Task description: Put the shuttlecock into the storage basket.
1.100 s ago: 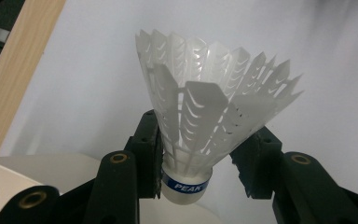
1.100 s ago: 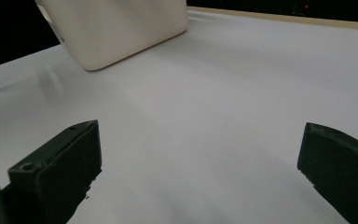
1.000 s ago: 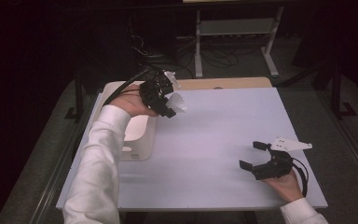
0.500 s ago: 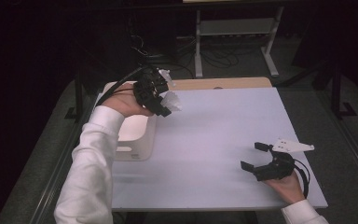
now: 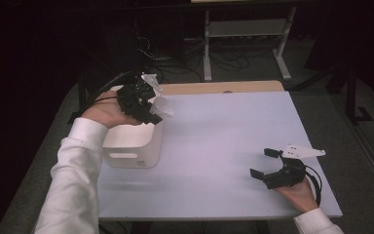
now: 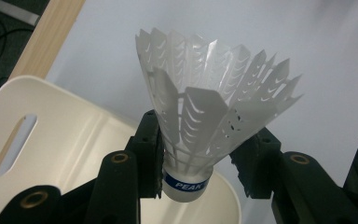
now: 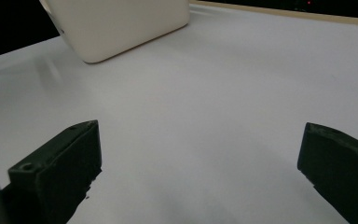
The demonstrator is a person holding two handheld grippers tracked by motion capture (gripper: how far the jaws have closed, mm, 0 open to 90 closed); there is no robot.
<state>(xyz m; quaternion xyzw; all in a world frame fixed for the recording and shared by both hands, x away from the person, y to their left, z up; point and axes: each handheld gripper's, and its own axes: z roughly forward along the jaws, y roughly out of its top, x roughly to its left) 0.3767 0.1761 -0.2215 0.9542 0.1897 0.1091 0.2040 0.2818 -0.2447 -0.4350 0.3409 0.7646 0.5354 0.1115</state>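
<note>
The left gripper is clamped on a white plastic shuttlecock. Its two black jaws squeeze the low part, just above the round cork tip with the blue band. The feathery skirt points up and fans out wide. In the high view the left gripper hangs above the far corner of the cream plastic bin, at the left side of the white table. The bin sits right under the shuttlecock, and its inside looks bare, though part of it is hidden by the jaws.

The right gripper rests low near the front right of the table, with its jaws wide apart and nothing between them. It is well away from the bin.

I think the job now is to carry the shuttlecock either out onto the table or down into the bin; it is hard to say which.

To do it well:
- Keep the squeeze gentle, because the thin skirt bends easily.
- Hold near the tip, as now, not on the skirt.
- Go low before letting go, so it does not bounce or roll.
- Keep clear of the bin's rim.
</note>
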